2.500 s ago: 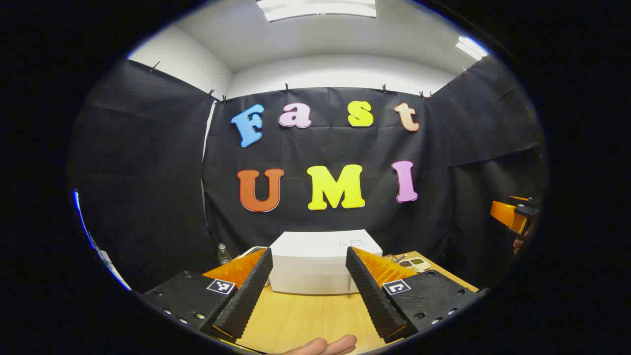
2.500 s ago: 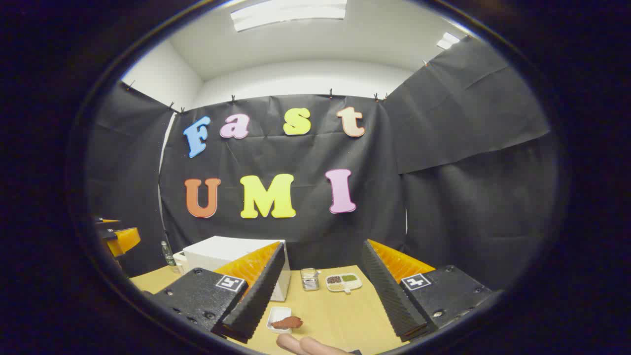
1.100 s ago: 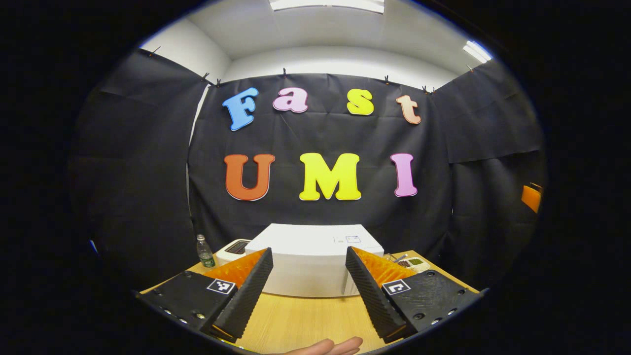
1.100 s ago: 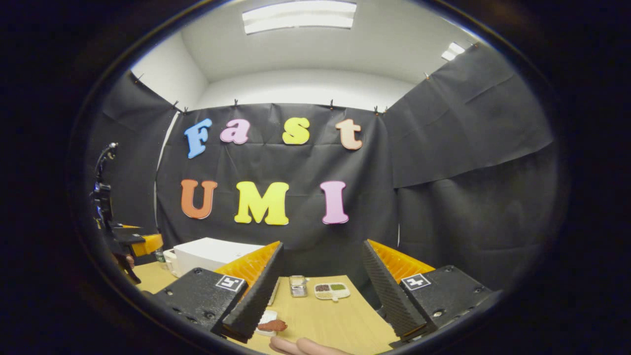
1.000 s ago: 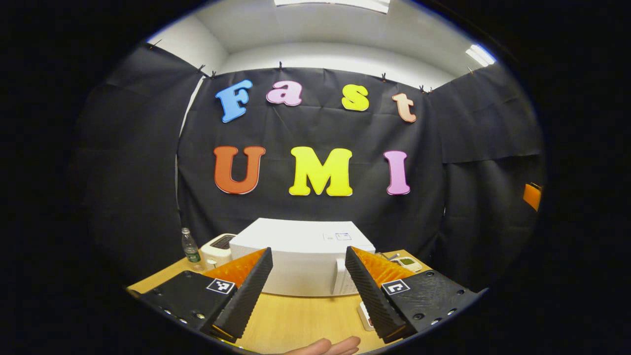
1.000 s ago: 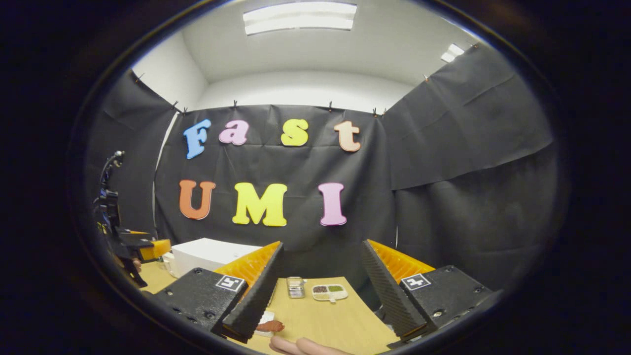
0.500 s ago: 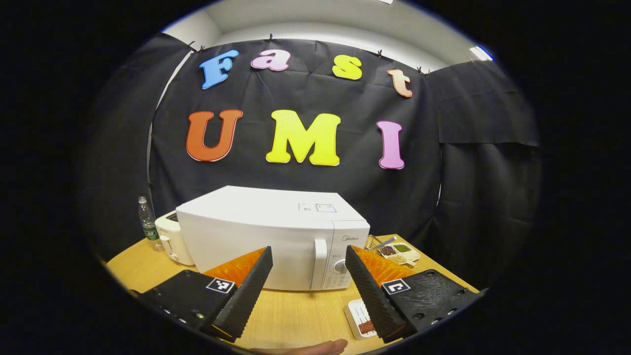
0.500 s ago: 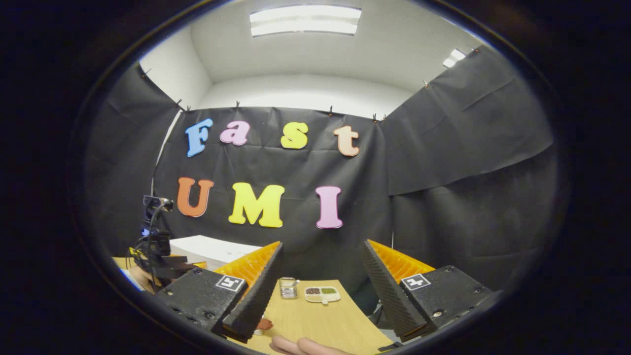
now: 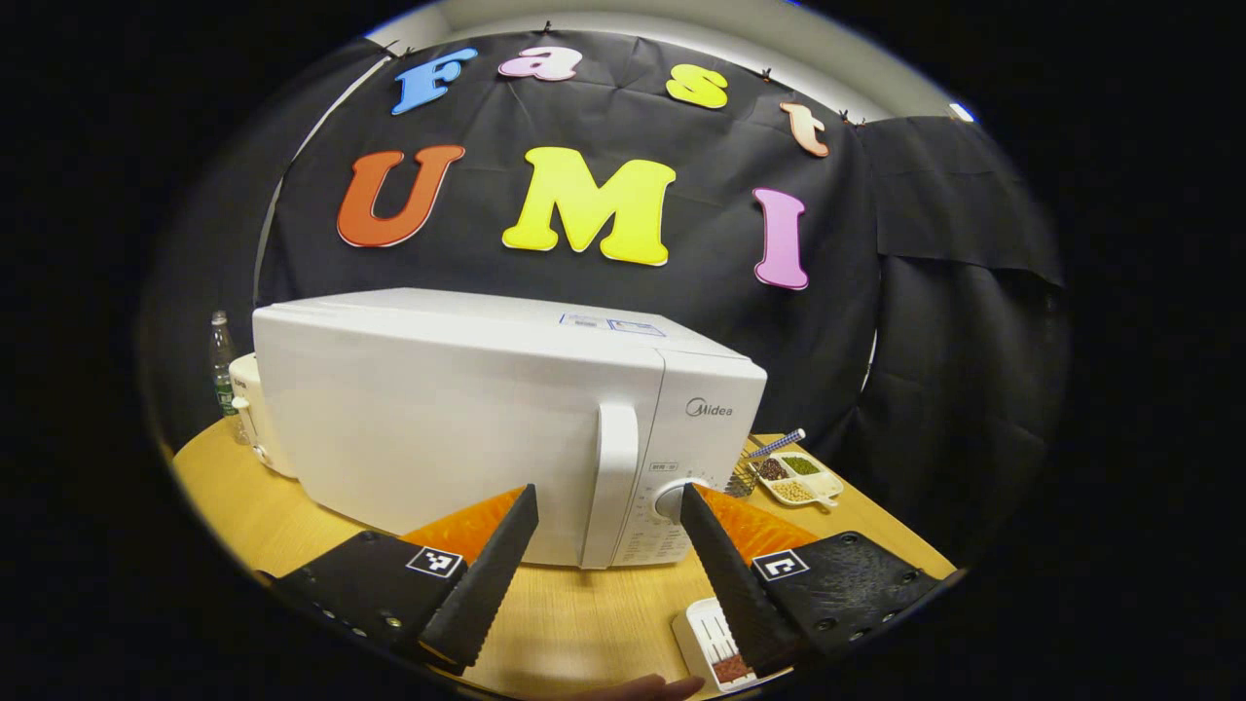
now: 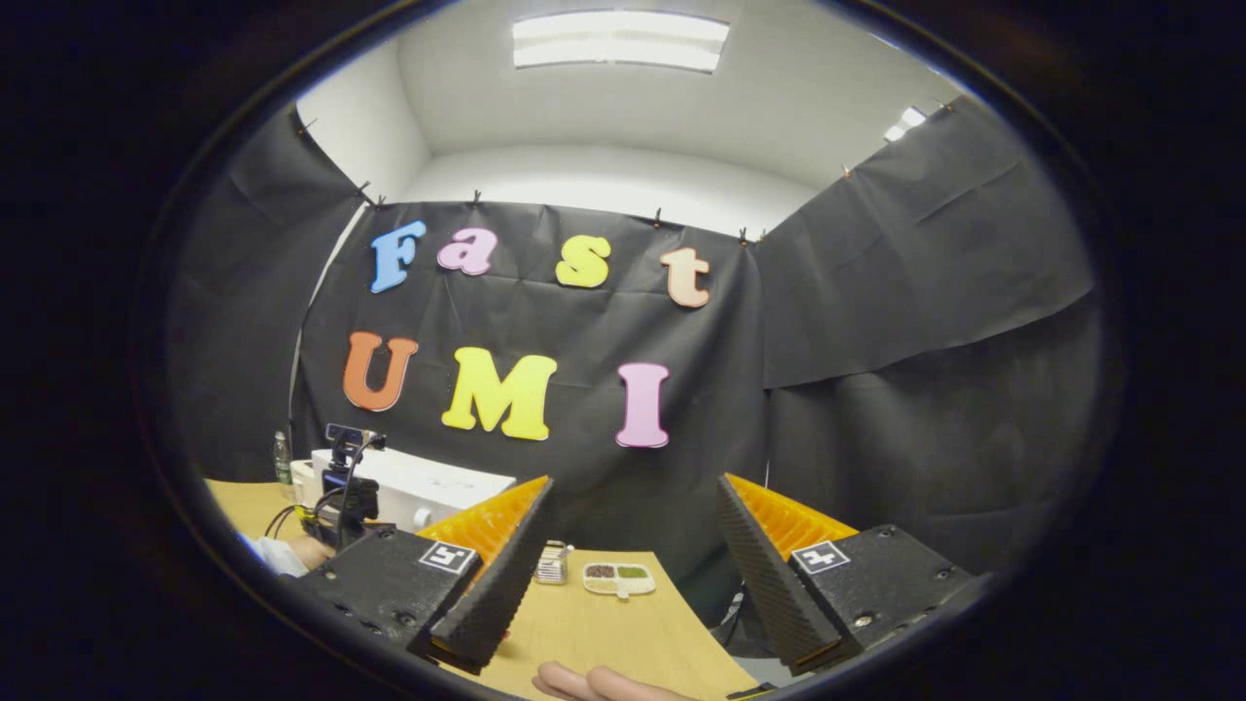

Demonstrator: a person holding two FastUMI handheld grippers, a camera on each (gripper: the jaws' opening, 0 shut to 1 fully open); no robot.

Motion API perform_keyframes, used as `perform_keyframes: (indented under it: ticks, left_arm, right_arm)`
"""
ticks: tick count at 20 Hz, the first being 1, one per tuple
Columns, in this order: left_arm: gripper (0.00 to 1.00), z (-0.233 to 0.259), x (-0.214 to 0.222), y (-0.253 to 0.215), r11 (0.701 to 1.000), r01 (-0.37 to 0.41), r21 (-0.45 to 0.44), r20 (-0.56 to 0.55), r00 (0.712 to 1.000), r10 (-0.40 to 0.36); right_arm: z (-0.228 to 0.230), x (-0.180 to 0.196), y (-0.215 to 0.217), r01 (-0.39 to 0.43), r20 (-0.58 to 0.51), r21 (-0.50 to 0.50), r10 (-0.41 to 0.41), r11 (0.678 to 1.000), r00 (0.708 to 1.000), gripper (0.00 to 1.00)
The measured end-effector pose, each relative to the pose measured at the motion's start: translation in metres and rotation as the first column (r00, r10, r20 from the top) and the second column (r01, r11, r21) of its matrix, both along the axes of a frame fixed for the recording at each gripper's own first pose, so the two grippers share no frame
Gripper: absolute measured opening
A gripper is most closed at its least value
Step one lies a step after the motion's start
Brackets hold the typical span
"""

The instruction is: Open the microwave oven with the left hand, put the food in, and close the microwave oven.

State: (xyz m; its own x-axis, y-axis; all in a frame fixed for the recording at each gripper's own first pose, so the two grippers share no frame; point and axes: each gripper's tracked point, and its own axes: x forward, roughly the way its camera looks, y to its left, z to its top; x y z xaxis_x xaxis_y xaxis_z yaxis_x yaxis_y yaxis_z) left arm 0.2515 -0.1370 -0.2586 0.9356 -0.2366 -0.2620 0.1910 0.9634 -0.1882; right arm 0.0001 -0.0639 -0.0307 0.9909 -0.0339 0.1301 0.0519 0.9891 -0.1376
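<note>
My left gripper (image 9: 605,560), spread wide, faces the shut microwave's (image 9: 467,409) door handle (image 9: 611,482). My right gripper (image 10: 631,560) hangs spread above the bench (image 10: 623,633).

A staged recording booth made to look like a kitchen. Black cloth walls (image 10: 905,292) are clipped up under a plain white ceiling with a fluorescent panel light (image 10: 620,41). A light wooden bench (image 9: 574,623) carries a white box-shaped microwave oven (image 9: 487,409), a white toaster (image 9: 255,428) at far left, and a small divided dish of beans (image 9: 798,477) at right.

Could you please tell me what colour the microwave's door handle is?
The handle is white, like the microwave; clearest in the left gripper view.
</note>
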Motion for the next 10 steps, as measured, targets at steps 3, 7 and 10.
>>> perform_keyframes:
  ticks: [3, 7, 10]
  left_arm:
    - [0.88, -0.012, 0.017, -0.01, 1.0, 0.011, 0.023, 0.014, 1.0, -0.011]
    - [0.42, -0.034, 0.029, -0.014, 0.999, 0.01, 0.047, -0.03, 1.0, -0.008]
    - [0.35, -0.047, 0.033, -0.015, 1.0, 0.005, -0.003, -0.068, 0.998, -0.005]
  right_arm:
    - [-0.014, 0.01, -0.011, 0.008, -0.025, 0.011, -0.008, 1.0, 1.0, 0.95]
    - [-0.031, 0.019, -0.02, 0.013, -0.059, 0.013, -0.012, 1.0, 0.998, 1.0]
    - [-0.044, 0.024, -0.02, 0.005, -0.082, 0.021, -0.003, 1.0, 0.997, 1.0]
